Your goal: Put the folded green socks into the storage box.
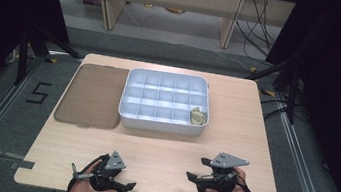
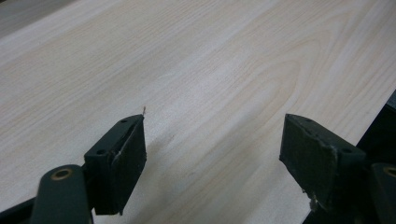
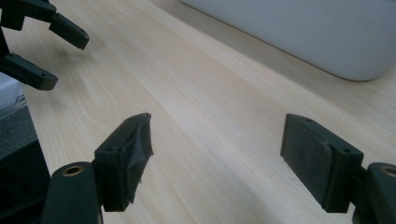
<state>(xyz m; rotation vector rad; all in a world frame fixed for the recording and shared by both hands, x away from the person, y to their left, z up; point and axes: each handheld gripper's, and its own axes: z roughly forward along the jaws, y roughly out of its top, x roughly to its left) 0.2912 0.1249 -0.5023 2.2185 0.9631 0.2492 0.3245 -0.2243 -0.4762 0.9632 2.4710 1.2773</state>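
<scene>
Risk mostly in the reach ahead: with both tools low over the bench (image 1: 166, 151), easy to clip the near wall of the box (image 1: 162, 125) on the way up and shove it into the lid (image 1: 93, 95) lying just beside it, beyond the left tool (image 1: 127, 190). Could also catch a divider along with the crumpled wad (image 1: 198, 116), tucked in the corner cell nearest the right tool (image 1: 192, 178), and drag the whole box. Left tool spread wide, empty, pointed across toward the right one. Right tool spread just as wide, empty, pointed back at the left, box wall off to its far side. Both gripped in hands near the front edge of the bench, well short of the box.
</scene>
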